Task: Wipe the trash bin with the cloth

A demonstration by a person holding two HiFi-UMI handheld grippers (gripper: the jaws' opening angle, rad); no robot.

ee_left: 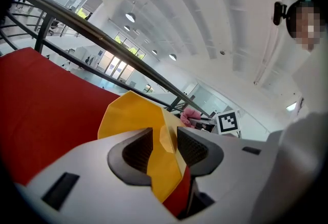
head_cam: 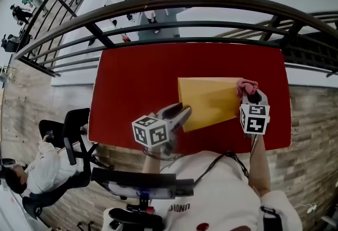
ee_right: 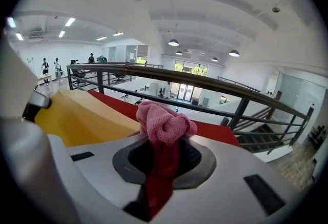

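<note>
Yellow trash bin [head_cam: 208, 100] lying on the red table [head_cam: 132, 87] with both grippers on it.
The left gripper [head_cam: 182, 113] pinches the bin's near-left edge; the right gripper [head_cam: 249, 95] clamps the bunched pink cloth [head_cam: 247, 86] at the bin's far-right corner.

The surface [head_cam: 132, 87] is a plain red rectangle, its far edge close against a dark railing [head_cam: 174, 0] and its near edge over a wood-plank floor [head_cam: 311, 119]. One thing lies on it: a yellow bin [head_cam: 211, 100], tipped on its side, right of centre in the near half. Its lower corner comes near the front edge. Whether the bin rests fully flat cannot be told.
</note>
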